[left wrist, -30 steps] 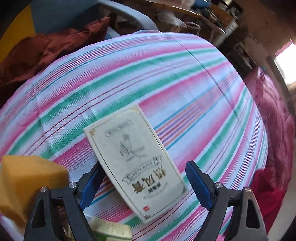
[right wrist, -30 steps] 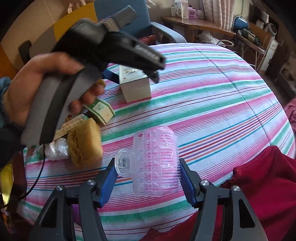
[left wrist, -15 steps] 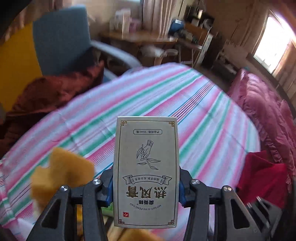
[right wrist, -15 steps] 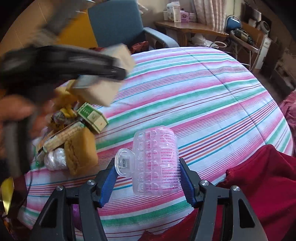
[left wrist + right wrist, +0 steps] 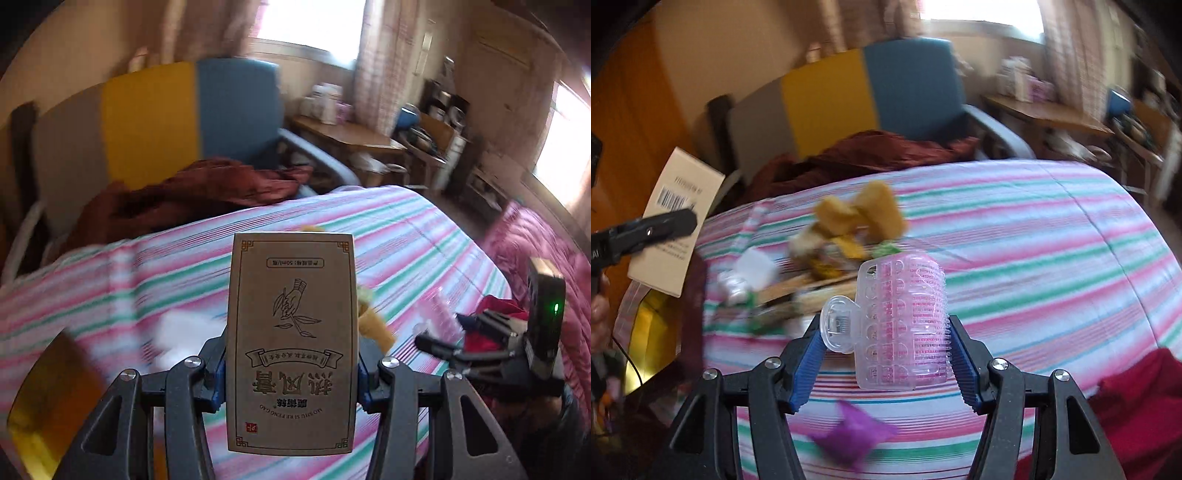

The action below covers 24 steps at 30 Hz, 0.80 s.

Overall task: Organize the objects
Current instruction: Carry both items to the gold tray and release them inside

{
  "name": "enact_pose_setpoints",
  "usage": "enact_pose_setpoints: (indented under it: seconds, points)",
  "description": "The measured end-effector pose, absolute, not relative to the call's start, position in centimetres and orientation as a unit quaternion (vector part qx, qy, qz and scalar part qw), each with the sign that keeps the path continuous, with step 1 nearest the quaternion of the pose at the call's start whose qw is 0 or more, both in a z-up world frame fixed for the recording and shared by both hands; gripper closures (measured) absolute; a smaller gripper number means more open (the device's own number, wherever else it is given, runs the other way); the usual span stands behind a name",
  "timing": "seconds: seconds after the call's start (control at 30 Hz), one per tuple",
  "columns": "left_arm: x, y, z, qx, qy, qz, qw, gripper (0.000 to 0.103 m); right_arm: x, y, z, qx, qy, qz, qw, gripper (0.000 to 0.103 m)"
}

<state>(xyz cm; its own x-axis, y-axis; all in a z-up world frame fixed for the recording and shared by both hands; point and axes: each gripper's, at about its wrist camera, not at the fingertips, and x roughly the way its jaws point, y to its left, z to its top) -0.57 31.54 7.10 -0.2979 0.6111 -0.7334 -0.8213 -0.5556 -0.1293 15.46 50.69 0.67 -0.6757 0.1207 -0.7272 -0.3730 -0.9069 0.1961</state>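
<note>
My left gripper [image 5: 291, 373] is shut on a beige carton box [image 5: 291, 339] with Chinese print, held upright above the striped tablecloth [image 5: 424, 236]. The same box [image 5: 676, 225] shows at the left of the right wrist view, clamped by a black finger. My right gripper [image 5: 886, 354] is shut on a clear pink hair roller [image 5: 901, 325] with its clip at the left, lifted over the table. The other gripper's body with a green light [image 5: 543, 325] sits at the right of the left wrist view.
A blurred pile of yellow sponges [image 5: 860, 214], packets and a white item lies on the striped cloth [image 5: 1052, 236]. A purple sachet [image 5: 853, 439] is near the front edge. A blue chair [image 5: 916, 85] with a rust cloth [image 5: 871, 151] stands behind. Red fabric [image 5: 1137, 398] lies at the right.
The left gripper closed on the box, lifted it and tilted up toward the room. The right gripper, still holding the roller, rose and tilted up too; both views are blurred by motion.
</note>
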Motion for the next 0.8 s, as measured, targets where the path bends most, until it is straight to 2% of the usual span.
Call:
enact_pose_setpoints:
  seconds: [0.13,0.43,0.63,0.8]
  points:
    - [-2.2,23.2,6.7,-0.401,0.101,0.821,0.393,0.052,12.6,45.7,1.6,-0.382,0.147,0.909,0.082,0.04]
    - [-5.0,7.3,4.5,-0.432,0.024,0.865,0.254,0.052,4.6,30.5,1.4,-0.398,0.097,0.906,-0.105,0.04]
    - [-6.0,1.6,0.8,-0.46,-0.004,0.865,0.199,0.051,-0.2,21.3,-1.2,-0.435,0.065,0.876,-0.198,0.04]
    - [-6.0,-0.2,-1.8,-0.49,-0.014,0.85,0.192,0.051,-1.9,14.9,-4.7,-0.479,0.028,0.843,-0.245,0.038]
